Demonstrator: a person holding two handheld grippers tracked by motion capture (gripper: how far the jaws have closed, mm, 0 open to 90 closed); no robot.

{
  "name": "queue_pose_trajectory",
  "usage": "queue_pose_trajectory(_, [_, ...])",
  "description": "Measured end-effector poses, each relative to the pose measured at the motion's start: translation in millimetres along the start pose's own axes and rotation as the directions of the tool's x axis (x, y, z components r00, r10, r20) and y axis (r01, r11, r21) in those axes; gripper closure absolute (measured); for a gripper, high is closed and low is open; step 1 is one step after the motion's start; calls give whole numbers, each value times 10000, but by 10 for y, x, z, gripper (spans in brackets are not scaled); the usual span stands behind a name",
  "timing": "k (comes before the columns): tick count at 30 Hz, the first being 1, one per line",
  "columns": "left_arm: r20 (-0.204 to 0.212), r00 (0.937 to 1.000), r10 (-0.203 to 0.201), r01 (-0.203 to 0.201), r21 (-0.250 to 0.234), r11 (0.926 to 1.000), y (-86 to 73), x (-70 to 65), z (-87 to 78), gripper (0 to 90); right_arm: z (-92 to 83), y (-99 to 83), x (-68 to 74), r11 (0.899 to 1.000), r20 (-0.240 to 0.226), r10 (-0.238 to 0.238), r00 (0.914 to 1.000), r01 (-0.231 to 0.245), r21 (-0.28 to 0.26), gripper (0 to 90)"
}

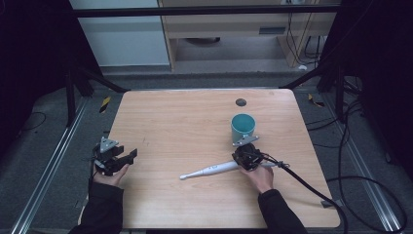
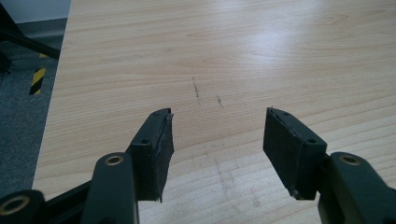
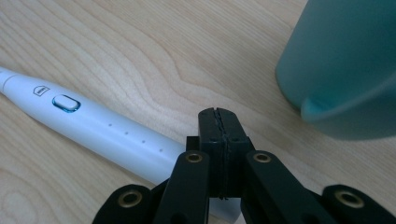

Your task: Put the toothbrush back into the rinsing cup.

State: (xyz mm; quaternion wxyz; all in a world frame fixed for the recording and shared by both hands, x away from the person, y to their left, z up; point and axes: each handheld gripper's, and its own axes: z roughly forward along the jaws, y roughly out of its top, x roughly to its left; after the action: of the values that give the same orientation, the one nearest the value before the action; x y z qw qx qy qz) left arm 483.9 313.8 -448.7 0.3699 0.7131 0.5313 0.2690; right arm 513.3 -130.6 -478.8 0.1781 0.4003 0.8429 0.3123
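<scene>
A white electric toothbrush [image 1: 209, 170] lies flat on the wooden table [image 1: 185, 117], its head pointing left. A teal cup [image 1: 243, 127] stands upright just behind it. My right gripper [image 1: 246, 157] hovers over the handle end of the toothbrush, between it and the cup. In the right gripper view its jaws [image 3: 219, 116] are pressed together with nothing between them; the toothbrush [image 3: 93, 123] runs beneath them to the left and the cup [image 3: 345, 60] is close at the upper right. My left gripper [image 1: 127, 157] rests at the table's left edge, open [image 2: 219, 135] over bare wood.
A small dark round hole [image 1: 240, 102] sits in the tabletop behind the cup. Black cable [image 1: 311, 187] trails from the right gripper off the table's right front. Dark frame bars and floor cables surround the table.
</scene>
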Motion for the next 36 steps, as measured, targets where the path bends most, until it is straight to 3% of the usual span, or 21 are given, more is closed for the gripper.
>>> queue_pose_trajectory(11, [-1, 10000, -17, 17, 11, 10000, -7, 5, -5, 420, -124, -171, 33, 9999, -211, 15, 9998, -11, 168, 900])
queue_pose_trajectory(19, [7, 10000, -12, 12, -29, 10000, -1, 2, -15, 420, -267, -244, 72, 9998, -566, -11, 9984, 0, -202, 900])
queue_pose_trajectory(24, [17, 10000, 4, -4, -24, 10000, 0, -3, -16, 420, -468, -263, 236, 9951, -1563, -253, 9874, 100, -979, 900])
queue_pose_trajectory(30, [34, 10000, 17, -17, -30, 10000, 2, -18, -16, 420, -540, -343, 341, 9951, -1760, -341, 9838, 171, -969, 900])
queue_pose_trajectory(36, [17, 10000, 2, -2, -31, 10000, -1, -13, -15, 420, -485, -374, 460, 9955, -2200, -540, 9740, 353, -884, 900])
